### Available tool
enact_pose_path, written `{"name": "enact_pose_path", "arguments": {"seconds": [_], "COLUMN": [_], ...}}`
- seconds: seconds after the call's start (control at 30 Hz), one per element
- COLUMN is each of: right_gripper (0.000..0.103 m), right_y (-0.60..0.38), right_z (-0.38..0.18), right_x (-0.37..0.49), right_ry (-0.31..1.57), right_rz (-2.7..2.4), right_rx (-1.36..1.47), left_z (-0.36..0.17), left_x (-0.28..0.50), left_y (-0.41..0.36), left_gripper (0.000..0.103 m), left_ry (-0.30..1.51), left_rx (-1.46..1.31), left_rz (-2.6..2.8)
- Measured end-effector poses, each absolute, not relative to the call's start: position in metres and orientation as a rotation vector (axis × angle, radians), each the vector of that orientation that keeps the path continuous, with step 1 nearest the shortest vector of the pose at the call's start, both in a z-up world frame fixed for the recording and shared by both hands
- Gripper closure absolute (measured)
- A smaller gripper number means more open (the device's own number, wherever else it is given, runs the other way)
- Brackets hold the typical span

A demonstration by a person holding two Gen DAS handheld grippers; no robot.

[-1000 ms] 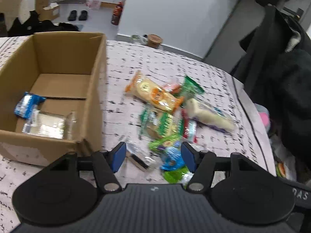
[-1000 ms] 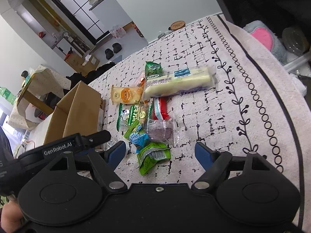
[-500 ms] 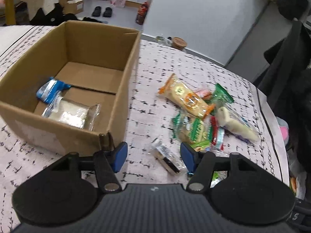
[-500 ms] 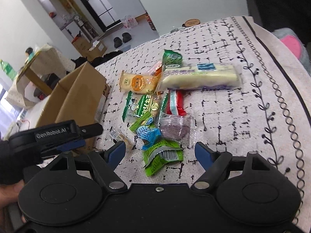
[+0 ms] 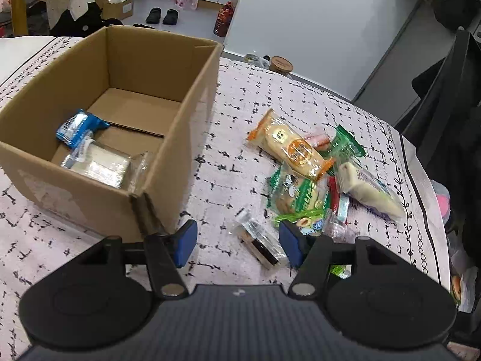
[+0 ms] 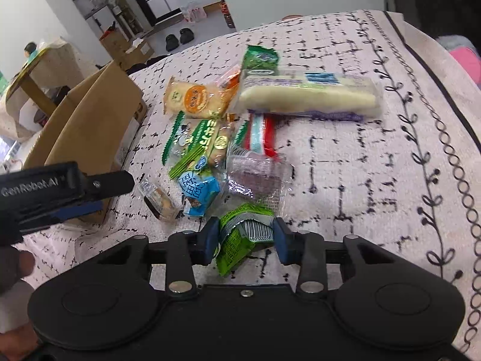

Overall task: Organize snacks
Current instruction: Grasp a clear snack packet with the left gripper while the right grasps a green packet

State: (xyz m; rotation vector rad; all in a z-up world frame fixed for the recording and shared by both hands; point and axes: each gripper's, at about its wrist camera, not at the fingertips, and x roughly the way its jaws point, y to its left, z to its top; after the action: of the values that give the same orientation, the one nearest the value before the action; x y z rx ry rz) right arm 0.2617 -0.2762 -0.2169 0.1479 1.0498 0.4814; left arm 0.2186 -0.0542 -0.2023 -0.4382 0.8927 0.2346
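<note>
A cardboard box [image 5: 192, 126] stands on the patterned cloth, also seen in the right wrist view [image 6: 90, 126]; it holds a blue packet [image 5: 76, 126] and a clear-wrapped snack [image 5: 102, 165]. A pile of snacks lies to its right: an orange cracker pack [image 5: 288, 147], a long white bar [image 6: 306, 96], a green biscuit pack [image 6: 198, 141]. My left gripper [image 5: 237, 242] is open and empty above a small clear-wrapped chocolate snack [image 5: 260, 245]. My right gripper [image 6: 245, 240] is shut on a green snack packet [image 6: 240, 237] at the pile's near edge.
A blue packet [image 6: 198, 189] and a clear purple-tinted packet [image 6: 255, 174] lie just beyond the right gripper. The left gripper [image 6: 60, 192] shows at the left of the right wrist view. The cloth's right edge [image 5: 421, 180] borders dark clothing. A jar [image 5: 281, 64] stands at the table's far edge.
My right gripper has moved forward and closed on the green snack packet. My left gripper has drawn back and leftward, so the box now sits more in front of it.
</note>
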Motion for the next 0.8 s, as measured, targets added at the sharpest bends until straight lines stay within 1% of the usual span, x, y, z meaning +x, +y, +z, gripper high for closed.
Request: {"name": "enact_pose_path", "arguments": {"seconds": [0.4,0.8], "right_gripper": [0.066,0.065], "right_y": [-0.302,-0.303], "right_z": [-0.21,-0.211], "right_x": [0.259,0.258], "right_ry": [1.048,1.052], "right_rz": [0.437,0.423], "right_rx": [0.219,0.227], "left_z": [-0.218,-0.236], "left_x": [0.228,0.241], "left_y": [-0.067,-0.067], "left_gripper": [0.043,0.044], "left_ry": [0.917,0.942], "left_rx": [-0.422,-0.426], "left_rz": [0.232,0.259]}}
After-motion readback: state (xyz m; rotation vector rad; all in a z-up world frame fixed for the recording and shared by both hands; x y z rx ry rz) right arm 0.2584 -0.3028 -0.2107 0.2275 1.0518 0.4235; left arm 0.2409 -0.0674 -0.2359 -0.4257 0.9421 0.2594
